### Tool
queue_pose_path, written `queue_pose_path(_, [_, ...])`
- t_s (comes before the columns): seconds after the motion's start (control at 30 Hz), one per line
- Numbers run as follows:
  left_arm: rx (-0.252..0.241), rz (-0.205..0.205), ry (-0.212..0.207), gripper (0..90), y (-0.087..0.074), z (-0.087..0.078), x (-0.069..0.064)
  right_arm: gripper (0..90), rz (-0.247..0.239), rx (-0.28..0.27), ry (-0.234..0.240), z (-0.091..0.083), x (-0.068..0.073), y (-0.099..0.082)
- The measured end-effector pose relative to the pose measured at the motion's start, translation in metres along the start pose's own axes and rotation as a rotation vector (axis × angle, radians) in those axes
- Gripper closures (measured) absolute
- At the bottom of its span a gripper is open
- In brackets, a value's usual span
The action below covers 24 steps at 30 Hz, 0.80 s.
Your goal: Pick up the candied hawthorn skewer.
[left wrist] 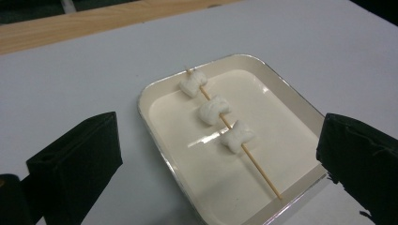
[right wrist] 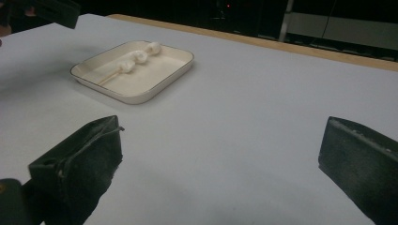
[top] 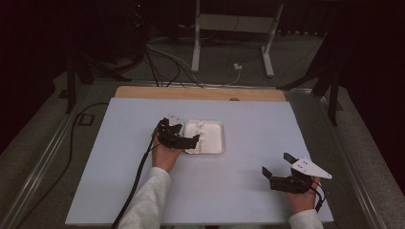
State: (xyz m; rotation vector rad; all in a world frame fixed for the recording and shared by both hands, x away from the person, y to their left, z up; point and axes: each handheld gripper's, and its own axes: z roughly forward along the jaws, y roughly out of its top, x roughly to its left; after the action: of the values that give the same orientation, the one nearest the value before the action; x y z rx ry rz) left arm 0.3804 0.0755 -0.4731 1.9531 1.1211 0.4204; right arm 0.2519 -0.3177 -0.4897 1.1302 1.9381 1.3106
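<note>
Just beyond wide-open left hand-held gripper (left wrist: 220,154), skewer (left wrist: 225,124) in tray (left wrist: 155,96), right hand-held gripper (right wrist: 220,159) open

- Tray (top: 216,138) – near-left corner covered by the left gripper (top: 190,141) in the high view; near edge cut off at the bottom of the left gripper view.
- Skewer (top: 202,136) – pieces too small to separate in the high view.
- Right gripper (right wrist: 220,154) – both jaws cut off by the bottom edge of the right gripper view.
- Sleeve (top: 145,200) – runs out of the high view's bottom edge.
</note>
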Motion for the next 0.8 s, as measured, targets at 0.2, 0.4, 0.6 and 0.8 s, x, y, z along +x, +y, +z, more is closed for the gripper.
queue_pose_path(0.2, [0.029,-0.003,-0.004,1.2,-0.004,0.011,-0.004,0.0,0.001,0.002,0.001,0.000,0.000,0.000])
queue_pose_path(0.4, [0.063,-0.001,-0.011,1.2,-0.006,0.022,-0.011,0.0,0.000,0.003,0.001,0.001,0.000,0.000])
queue_pose_path(0.6, [0.120,0.015,-0.008,5.4,-0.009,0.034,-0.023,0.0,-0.004,0.004,0.002,0.001,0.000,0.000])
queue_pose_path(0.8, [0.186,0.082,0.065,18.7,-0.015,0.049,-0.037,0.0,-0.003,0.003,-0.001,0.000,0.000,0.000])
